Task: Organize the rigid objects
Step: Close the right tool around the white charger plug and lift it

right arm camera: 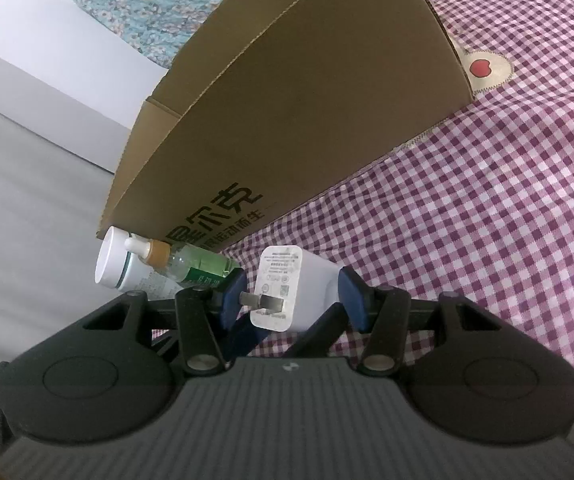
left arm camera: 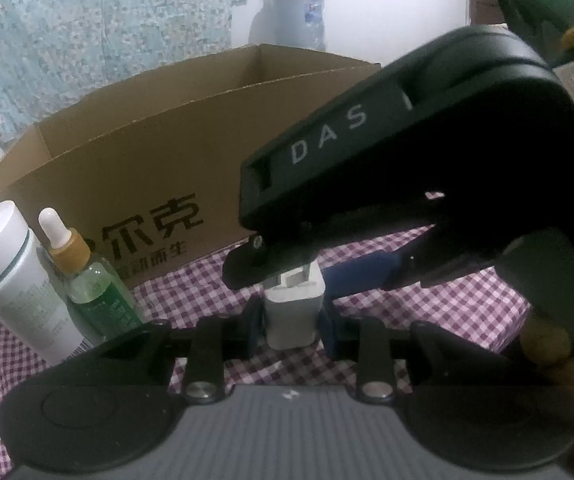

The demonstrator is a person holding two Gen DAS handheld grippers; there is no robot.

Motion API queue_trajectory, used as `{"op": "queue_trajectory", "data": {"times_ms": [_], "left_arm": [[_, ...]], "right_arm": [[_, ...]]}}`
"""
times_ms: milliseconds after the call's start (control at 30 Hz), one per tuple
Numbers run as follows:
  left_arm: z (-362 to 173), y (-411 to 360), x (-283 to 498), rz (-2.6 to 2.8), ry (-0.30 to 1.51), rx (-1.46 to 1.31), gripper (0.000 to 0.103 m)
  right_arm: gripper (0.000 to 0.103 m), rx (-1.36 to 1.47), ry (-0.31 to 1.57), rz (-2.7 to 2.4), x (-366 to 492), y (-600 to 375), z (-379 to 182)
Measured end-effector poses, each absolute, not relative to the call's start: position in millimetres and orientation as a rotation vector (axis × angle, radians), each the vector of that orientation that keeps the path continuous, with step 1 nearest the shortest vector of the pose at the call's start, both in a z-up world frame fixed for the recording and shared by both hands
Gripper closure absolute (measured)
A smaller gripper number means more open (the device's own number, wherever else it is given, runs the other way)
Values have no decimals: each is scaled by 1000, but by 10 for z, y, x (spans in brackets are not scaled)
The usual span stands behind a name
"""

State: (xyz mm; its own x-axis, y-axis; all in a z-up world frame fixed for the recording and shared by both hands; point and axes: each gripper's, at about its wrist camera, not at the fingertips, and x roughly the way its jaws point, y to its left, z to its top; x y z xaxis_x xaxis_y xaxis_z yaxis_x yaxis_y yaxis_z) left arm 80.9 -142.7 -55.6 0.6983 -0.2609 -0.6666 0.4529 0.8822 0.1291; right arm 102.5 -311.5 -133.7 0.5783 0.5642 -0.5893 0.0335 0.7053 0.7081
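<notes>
Charger, white, is clamped between both pairs of blue pads: left hand-held gripper narrow on it, right hand-held gripper seemingly gripping too, above the checked tabletop near the cardboard box.

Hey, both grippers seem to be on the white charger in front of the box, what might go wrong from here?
1. One finger of the right gripper appears to press on the metal prongs of the charger. Once the left gripper lets go, the charger may pivot or slip out.
2. The dropper bottle and white bottle stand close beside it, so a careless swing could topple them.
</notes>
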Motion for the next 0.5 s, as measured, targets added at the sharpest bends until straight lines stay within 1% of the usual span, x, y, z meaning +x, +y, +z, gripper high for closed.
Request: {"op": "queue_trajectory", "data": {"times_ms": [500], "left_arm": [[-488,-1427,760,-401,657,292,74]], "right_arm": [[53,726,888,350,973,-3113,-1228]]}}
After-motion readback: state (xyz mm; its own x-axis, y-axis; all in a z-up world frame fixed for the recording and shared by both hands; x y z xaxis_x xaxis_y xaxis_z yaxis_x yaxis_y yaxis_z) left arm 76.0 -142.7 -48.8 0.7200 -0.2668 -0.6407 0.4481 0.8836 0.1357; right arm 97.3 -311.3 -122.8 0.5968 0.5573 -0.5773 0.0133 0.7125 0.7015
